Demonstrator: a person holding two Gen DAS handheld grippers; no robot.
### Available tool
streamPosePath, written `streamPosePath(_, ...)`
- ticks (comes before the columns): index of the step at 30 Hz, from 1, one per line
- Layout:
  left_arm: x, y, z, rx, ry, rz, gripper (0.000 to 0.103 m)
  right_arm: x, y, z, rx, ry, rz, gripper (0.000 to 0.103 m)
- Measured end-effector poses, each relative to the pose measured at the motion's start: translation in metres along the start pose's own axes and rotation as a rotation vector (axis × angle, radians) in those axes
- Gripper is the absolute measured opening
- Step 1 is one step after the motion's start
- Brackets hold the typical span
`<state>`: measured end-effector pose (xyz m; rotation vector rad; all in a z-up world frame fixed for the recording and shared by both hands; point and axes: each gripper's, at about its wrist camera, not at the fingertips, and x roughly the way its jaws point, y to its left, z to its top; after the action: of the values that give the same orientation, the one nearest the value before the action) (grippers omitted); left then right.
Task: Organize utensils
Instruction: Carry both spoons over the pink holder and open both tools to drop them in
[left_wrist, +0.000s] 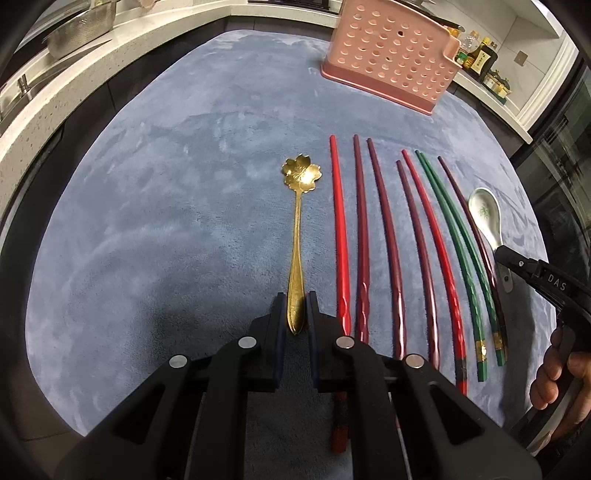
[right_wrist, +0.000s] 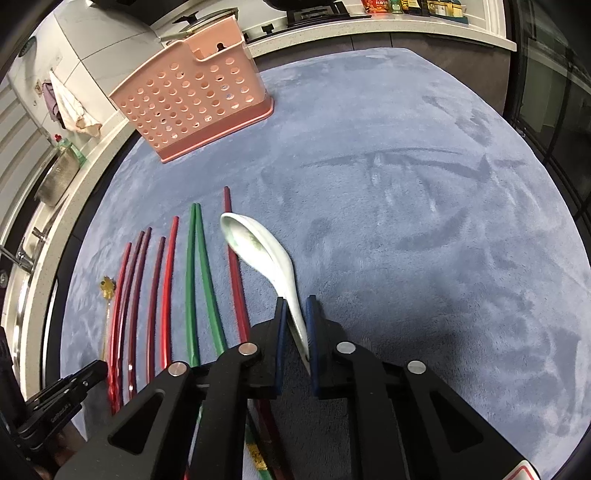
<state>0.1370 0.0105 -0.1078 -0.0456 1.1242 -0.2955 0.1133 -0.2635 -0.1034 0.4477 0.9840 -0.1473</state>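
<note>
A gold flower-bowl spoon (left_wrist: 297, 221) lies on the blue cloth (left_wrist: 166, 221). My left gripper (left_wrist: 296, 306) is shut on the end of its handle, the spoon still flat on the cloth. Several red, maroon and green chopsticks (left_wrist: 391, 240) lie in a row to its right. My right gripper (right_wrist: 295, 314) is shut on the handle of a white ceramic spoon (right_wrist: 258, 247), whose bowl tilts up to the left; it also shows in the left wrist view (left_wrist: 485, 214). The pink perforated utensil holder (left_wrist: 395, 55) stands at the far side, also in the right wrist view (right_wrist: 192, 99).
A metal colander (left_wrist: 81, 26) sits on the counter at the far left. Bottles (left_wrist: 476, 55) stand on the counter behind the holder. A towel (right_wrist: 74, 107) hangs at the left. The cloth (right_wrist: 424, 221) stretches wide to the right of the white spoon.
</note>
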Motion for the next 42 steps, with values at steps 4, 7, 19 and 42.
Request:
streamPosePath(4, -0.011, 0.001, -0.001, 0.0, -0.019, -0.012, 0.01, -0.014, 0.003, -0.003, -0.012, -0.018, -0.01, 0.006)
streamPosePath(7, -0.026, 0.001, 0.0, 0.001, -0.049, -0.02, 0.009, -0.026, 0.005, -0.003, -0.017, -0.039, -0.017, 0.006)
streamPosePath(19, -0.077, 0.0, 0.026, 0.016, -0.144, -0.014, 0.001, -0.074, 0.007, 0.005, -0.018, -0.118, -0.046, 0.006)
streamPosePath(42, -0.158, -0.052, 0.161, 0.221, -0.352, -0.015, 0.001, -0.112, 0.071, 0.124, -0.195, -0.244, -0.041, 0.006)
